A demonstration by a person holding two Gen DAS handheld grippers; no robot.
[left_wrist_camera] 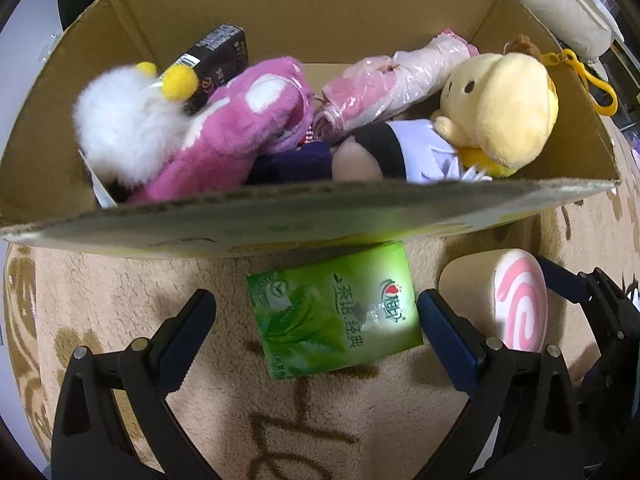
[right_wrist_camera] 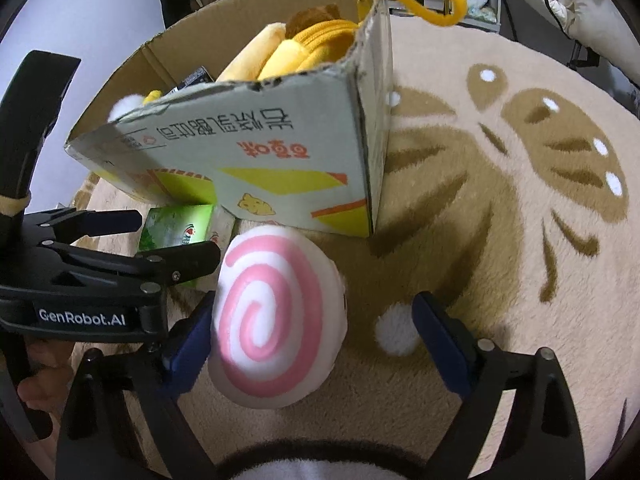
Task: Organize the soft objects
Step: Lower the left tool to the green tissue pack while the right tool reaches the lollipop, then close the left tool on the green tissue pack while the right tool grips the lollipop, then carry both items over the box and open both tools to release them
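Beige rug [right_wrist_camera: 500, 240]: one cardboard box [left_wrist_camera: 280, 216], one green tissue pack [left_wrist_camera: 336, 312], one swirl plush [right_wrist_camera: 272, 320]; both grippers' jaws wide.

In front of me stands the cardboard box [left_wrist_camera: 280, 8], open at the top, on the beige rug. Inside it lie a white fluffy toy [left_wrist_camera: 120, 128] with yellow pompoms, a pink plush [left_wrist_camera: 240, 120] across the middle, a pink thing wrapped in clear plastic [left_wrist_camera: 392, 76], and a yellow plush dog [left_wrist_camera: 500, 108] with a yellow clip, leaning at the box's right end. A dark doll, I think, lies under them. Outside, just before the box wall, a green tissue pack [left_wrist_camera: 336, 312] lies flat. Beside it the round white cushion with a pink spiral [right_wrist_camera: 272, 316] stands tilted on the rug.
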